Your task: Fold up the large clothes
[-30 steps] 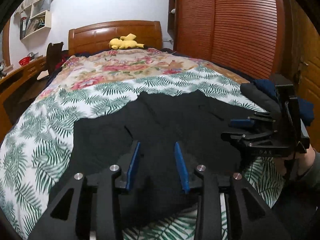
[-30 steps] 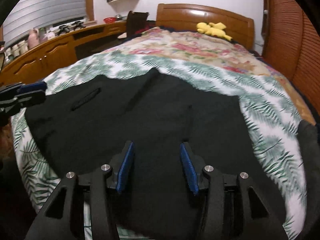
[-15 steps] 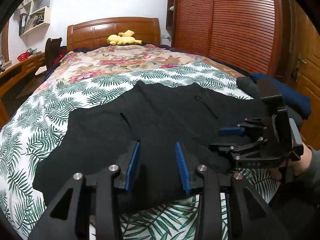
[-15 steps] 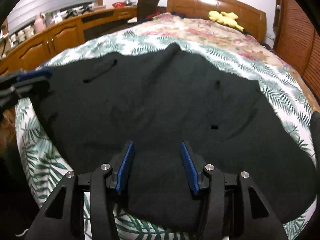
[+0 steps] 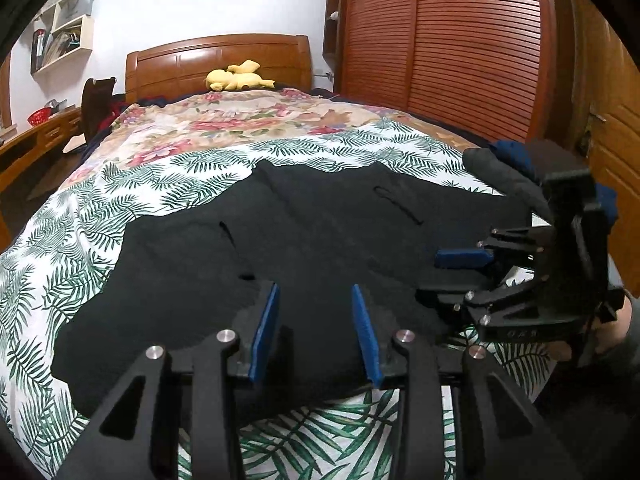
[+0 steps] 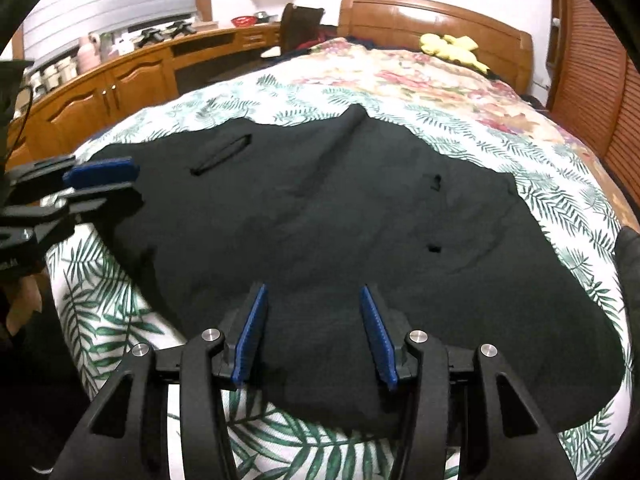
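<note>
A large black garment (image 5: 304, 248) lies spread flat across the foot of the bed, also in the right wrist view (image 6: 360, 216). My left gripper (image 5: 316, 328) is open and empty, hovering over the garment's near hem. My right gripper (image 6: 314, 332) is open and empty over the near hem too. The right gripper also shows at the right of the left wrist view (image 5: 448, 276), beside the garment's edge. The left gripper shows at the left of the right wrist view (image 6: 104, 186), at the garment's corner.
The bed has a palm-leaf sheet (image 5: 72, 248) and a floral cover (image 5: 240, 120), a wooden headboard (image 5: 216, 60) and a yellow plush toy (image 5: 240, 78). Dark folded clothes (image 5: 508, 168) lie at the right corner. A wardrobe (image 5: 440, 40) stands right, a desk with cabinets (image 6: 120, 76) left.
Both grippers have pulled back toward the foot of the bed, so more of the garment and its near hem show. Both stay open.
</note>
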`<state>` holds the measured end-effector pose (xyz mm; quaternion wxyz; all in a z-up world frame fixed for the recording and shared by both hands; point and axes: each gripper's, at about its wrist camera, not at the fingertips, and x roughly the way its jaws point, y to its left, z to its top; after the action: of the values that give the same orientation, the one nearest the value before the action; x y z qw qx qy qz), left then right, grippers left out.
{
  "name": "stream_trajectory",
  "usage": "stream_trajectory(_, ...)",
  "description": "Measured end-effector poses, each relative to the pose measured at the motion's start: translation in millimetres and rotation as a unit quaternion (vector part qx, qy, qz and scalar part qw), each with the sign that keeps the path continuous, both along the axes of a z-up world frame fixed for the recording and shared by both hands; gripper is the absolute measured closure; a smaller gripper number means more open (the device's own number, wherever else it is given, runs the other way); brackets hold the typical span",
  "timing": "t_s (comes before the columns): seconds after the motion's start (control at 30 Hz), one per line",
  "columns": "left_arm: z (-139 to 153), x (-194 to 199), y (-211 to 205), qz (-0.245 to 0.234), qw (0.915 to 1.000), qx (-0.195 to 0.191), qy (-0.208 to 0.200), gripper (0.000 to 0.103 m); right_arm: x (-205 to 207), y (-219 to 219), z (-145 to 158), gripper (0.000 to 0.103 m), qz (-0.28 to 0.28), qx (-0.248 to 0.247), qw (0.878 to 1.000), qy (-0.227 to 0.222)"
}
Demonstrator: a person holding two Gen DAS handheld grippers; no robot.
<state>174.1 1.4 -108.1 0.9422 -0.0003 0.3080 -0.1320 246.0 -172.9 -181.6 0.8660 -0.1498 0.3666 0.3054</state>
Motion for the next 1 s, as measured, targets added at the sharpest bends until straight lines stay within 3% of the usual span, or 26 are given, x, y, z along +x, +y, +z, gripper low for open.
stream_trajectory(0.2, -1, 2, -6, -0.003, 1.0, 0.005, 0.001, 0.066, 3, -3, -1, 0.054, -0.001, 0.005, 1.0, 0.005)
stream_trajectory(0.77, -7, 4, -24, -0.018, 0.9998, 0.009, 0.006, 0.066, -21, -97, 45, 0.051, -0.123, 0.028, 0.988, -0.088)
stream_trajectory(1.0, -11, 5, -37, -0.03, 0.9994, 0.016, 0.01, 0.066, -11, -138, 41, 0.042, -0.169, 0.061, 0.982, -0.063)
